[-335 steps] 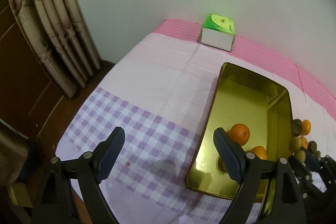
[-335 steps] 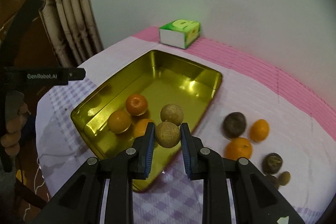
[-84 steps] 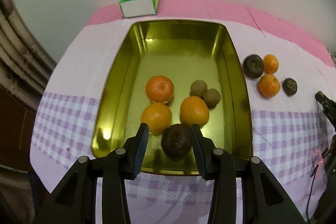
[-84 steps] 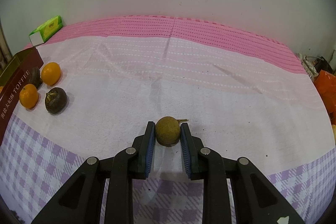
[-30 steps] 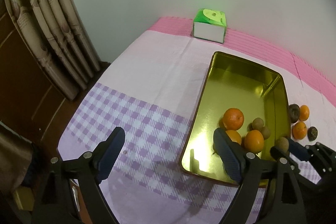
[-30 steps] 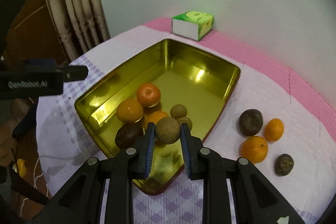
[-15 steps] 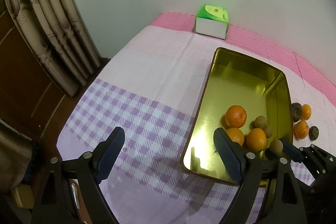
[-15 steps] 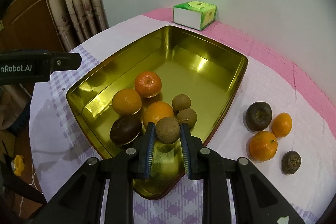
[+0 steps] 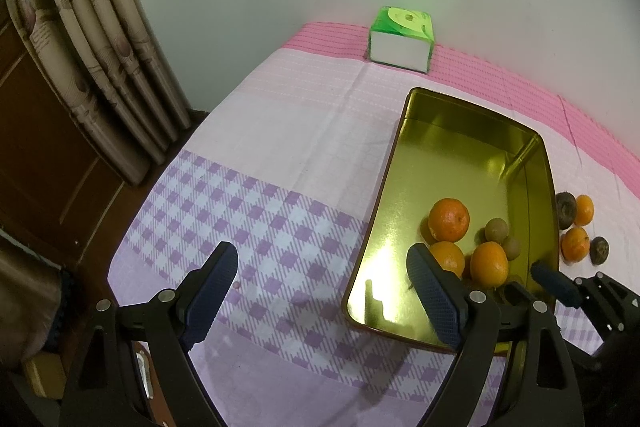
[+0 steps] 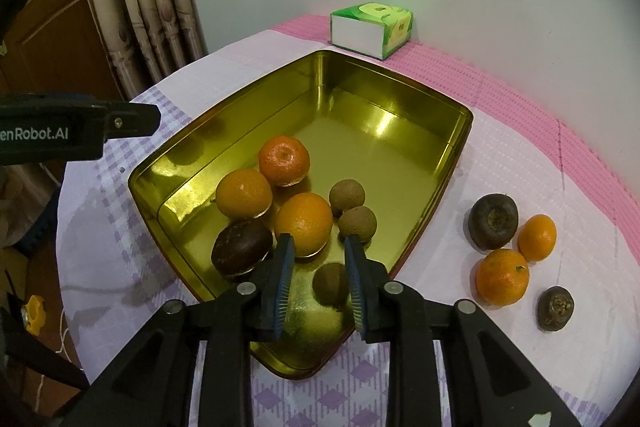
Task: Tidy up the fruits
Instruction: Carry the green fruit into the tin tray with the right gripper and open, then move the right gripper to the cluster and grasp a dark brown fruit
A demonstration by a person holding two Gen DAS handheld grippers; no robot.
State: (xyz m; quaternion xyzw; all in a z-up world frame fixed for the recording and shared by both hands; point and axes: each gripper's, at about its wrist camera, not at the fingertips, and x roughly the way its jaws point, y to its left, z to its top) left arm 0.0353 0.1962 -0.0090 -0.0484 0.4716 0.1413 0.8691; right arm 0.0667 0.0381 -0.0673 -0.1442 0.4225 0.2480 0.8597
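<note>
A gold tin tray [image 10: 400,115] [image 9: 452,147] holds three oranges [image 10: 303,223], a dark passion fruit [image 10: 241,247] and brown longans [image 10: 347,194]. My right gripper [image 10: 320,259] is open just above the tray's near corner; a brown longan [image 10: 330,283] lies on the tray floor between and below its fingers. On the cloth right of the tray lie two oranges [image 10: 502,277] and two dark passion fruits [image 10: 493,221]. My left gripper [image 9: 320,283] is wide open and empty above the checked cloth, left of the tray.
A green and white tissue box [image 10: 370,29] [image 9: 400,41] stands at the back by the wall. Curtains [image 9: 92,39] and a wooden door are to the left, beyond the table edge. The right gripper's fingers show in the left wrist view [image 9: 556,283].
My right gripper has opened and let go of the brown longan, which now lies in the tray. The left gripper has barely moved.
</note>
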